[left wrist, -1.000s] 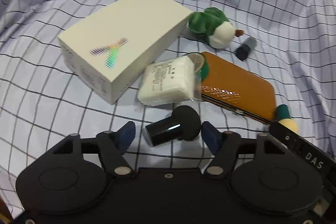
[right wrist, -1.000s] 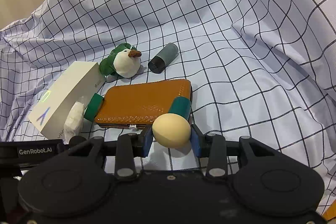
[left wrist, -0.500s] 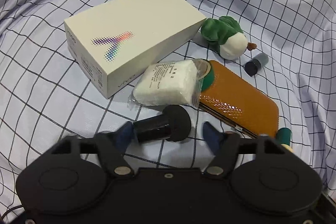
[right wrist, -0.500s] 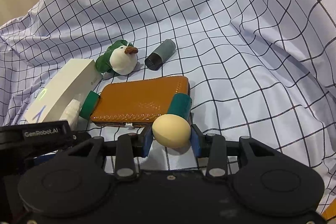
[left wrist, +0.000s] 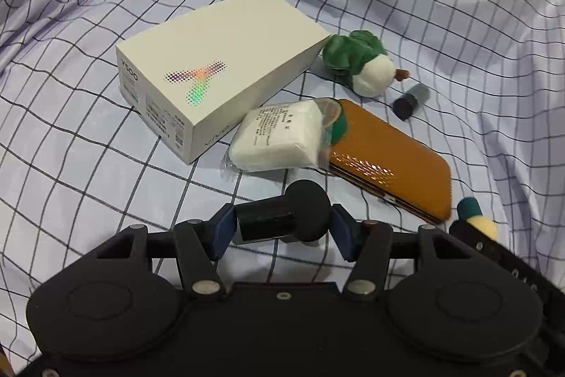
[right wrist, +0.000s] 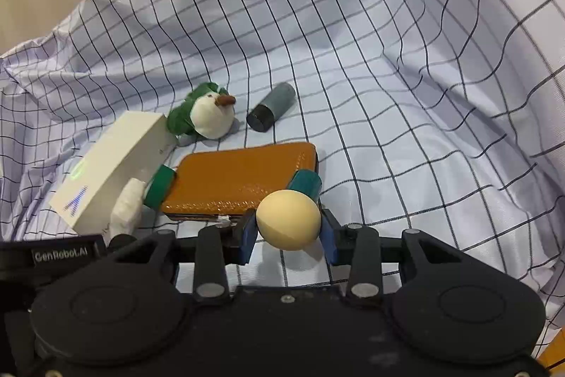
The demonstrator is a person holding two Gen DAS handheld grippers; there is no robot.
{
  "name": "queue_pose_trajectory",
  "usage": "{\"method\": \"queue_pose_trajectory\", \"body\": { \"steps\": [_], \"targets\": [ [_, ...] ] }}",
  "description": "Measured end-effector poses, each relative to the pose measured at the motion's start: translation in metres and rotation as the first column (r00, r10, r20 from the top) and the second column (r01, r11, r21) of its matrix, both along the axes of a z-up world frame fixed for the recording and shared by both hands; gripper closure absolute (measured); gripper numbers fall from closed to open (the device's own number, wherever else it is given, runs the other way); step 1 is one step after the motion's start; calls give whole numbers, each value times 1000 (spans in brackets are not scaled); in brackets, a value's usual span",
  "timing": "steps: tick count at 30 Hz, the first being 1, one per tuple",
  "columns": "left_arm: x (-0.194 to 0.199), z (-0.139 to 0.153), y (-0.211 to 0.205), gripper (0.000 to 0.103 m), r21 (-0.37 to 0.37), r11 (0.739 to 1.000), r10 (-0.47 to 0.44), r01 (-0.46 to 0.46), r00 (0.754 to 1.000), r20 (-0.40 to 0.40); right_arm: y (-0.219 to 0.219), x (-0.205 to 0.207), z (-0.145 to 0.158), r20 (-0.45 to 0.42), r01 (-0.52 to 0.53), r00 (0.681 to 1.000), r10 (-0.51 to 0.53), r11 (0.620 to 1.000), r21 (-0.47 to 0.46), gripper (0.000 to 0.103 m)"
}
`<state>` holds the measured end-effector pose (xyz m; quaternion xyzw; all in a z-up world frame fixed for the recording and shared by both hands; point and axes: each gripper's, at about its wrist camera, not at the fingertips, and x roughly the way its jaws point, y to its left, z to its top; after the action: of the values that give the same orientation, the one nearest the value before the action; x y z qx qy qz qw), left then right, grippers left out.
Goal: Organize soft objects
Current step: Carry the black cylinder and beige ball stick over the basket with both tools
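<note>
Two views, left wrist first.

Left wrist – hand-held gripper: the left hand-held gripper (left wrist: 280, 228) has its jaws closing on a black mushroom-shaped piece (left wrist: 282, 218) that lies crosswise between the blue pads (left wrist: 220, 230), both pads touching its ends.
Left wrist – cloth: a pale checked cloth (left wrist: 106, 165) lies under everything.
Left wrist – beyond the jaws: a wrapped white pad (left wrist: 279, 136) lies between a white box (left wrist: 219, 73) and an orange case (left wrist: 392, 158), touching both; a green-and-white plush duck (left wrist: 363, 66) lies past the box's far corner, with a grey cylinder (left wrist: 411, 99) near it.

Right wrist – hand-held gripper: the right hand-held gripper (right wrist: 287, 232) is clamped on a cream foam ball with a teal stem (right wrist: 287, 219).
Right wrist – position: the ball sits at the orange case's near right corner; a green cylinder (right wrist: 159, 189) lies at its left end.
</note>
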<state>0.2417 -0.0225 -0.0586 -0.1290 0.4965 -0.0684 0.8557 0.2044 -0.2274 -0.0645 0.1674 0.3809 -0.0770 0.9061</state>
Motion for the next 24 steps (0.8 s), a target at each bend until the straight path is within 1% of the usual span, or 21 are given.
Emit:
{"method": "queue_pose_trajectory", "body": {
  "steps": [10, 16, 24],
  "targets": [
    [-41, 26, 13, 49, -2, 999, -53, 53, 997, 49, 11, -37, 34, 75, -31, 997, 31, 999, -9, 66],
    [-77, 39, 20, 49, 2, 997, -73, 73, 994, 87, 17, -75, 53, 123, -48, 991, 48, 999, -9, 66],
    [-121, 41, 19, 48, -4, 995, -95, 96, 991, 94, 28, -131, 64, 161, -74, 984, 72, 997, 4, 66]
  ]
}}
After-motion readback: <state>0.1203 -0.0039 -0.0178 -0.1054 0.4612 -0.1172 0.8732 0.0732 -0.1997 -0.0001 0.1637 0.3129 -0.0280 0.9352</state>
